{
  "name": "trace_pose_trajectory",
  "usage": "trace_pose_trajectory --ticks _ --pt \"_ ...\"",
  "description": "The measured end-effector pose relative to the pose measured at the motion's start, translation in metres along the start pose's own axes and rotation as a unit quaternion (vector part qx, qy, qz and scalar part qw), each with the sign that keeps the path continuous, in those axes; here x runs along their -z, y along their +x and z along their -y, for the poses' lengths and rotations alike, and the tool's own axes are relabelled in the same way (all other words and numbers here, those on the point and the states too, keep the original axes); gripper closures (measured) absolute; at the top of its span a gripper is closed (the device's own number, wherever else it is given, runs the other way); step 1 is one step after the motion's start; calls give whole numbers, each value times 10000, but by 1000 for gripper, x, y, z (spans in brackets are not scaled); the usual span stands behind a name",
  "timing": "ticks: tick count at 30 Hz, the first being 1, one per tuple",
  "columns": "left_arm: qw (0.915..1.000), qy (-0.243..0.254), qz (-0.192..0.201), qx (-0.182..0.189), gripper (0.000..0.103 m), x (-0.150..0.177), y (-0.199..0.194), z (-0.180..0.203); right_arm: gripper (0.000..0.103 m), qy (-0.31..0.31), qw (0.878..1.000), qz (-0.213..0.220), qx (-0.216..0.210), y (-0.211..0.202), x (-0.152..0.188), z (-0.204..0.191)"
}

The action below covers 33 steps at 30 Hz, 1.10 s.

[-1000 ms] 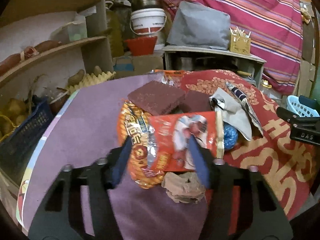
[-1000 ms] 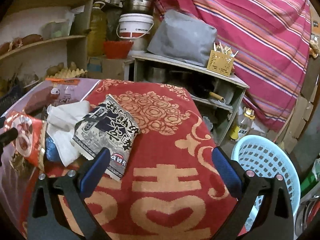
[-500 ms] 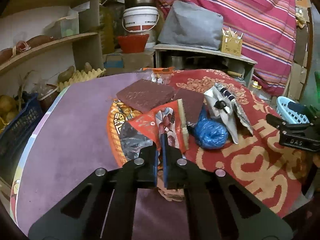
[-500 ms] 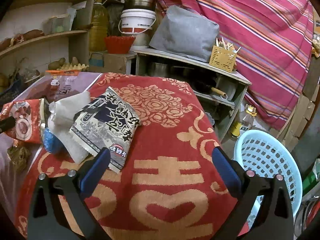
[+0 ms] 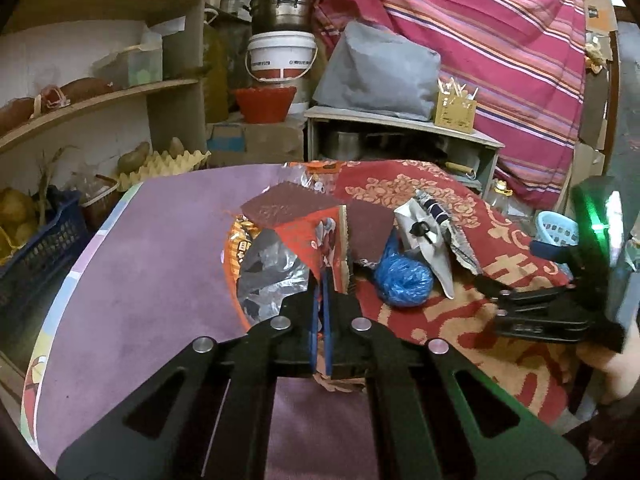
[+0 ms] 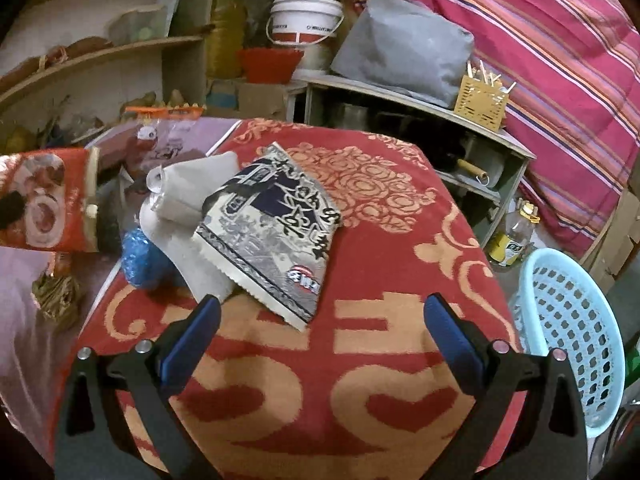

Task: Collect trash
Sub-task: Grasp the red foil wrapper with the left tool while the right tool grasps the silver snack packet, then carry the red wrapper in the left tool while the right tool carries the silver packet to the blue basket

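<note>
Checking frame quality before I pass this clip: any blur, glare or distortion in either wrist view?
Left wrist view: strong fisheye bending with dark corners; the green light on the right gripper flares, and the hand holding it smears at the frame edge; the red snack wrapper is sharp. Right wrist view: same barrel distortion, dim warm light, the black-and-white packet readable, the blue basket stretched at the rim.

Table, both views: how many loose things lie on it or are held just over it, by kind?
Packets: 3 (red, orange, black-and-white)
Clear bag: 1
Blue wad: 1
Brown wad: 1
White paper: 1
Maroon squares: 2
Total: 9
</note>
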<state>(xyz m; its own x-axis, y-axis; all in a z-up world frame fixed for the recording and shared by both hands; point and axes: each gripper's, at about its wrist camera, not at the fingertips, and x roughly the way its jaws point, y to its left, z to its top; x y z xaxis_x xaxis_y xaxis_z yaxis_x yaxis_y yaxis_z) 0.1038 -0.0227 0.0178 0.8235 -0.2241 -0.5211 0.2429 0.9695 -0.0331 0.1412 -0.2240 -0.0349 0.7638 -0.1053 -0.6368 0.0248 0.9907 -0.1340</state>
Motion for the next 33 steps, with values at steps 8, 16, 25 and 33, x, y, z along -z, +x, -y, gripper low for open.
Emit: trace_pose_trajectory --ticks 8,16,25,33 --pt "9999 -76 56 -32 103 -1 -10 -2 24 -230 9996 -78 -114 12 -19 -12" --pt "9996 -181 171 -112 103 -6 -15 0 76 -317 9985 117 -434 3 -27 -9" --pt "9992 14 394 -108 103 -24 -23 28 95 12 9951 747 -646 -29 -32 39" --pt "9971 363 564 355 103 -48 -20 91 95 554 9910 940 -775 -61 -25 115"
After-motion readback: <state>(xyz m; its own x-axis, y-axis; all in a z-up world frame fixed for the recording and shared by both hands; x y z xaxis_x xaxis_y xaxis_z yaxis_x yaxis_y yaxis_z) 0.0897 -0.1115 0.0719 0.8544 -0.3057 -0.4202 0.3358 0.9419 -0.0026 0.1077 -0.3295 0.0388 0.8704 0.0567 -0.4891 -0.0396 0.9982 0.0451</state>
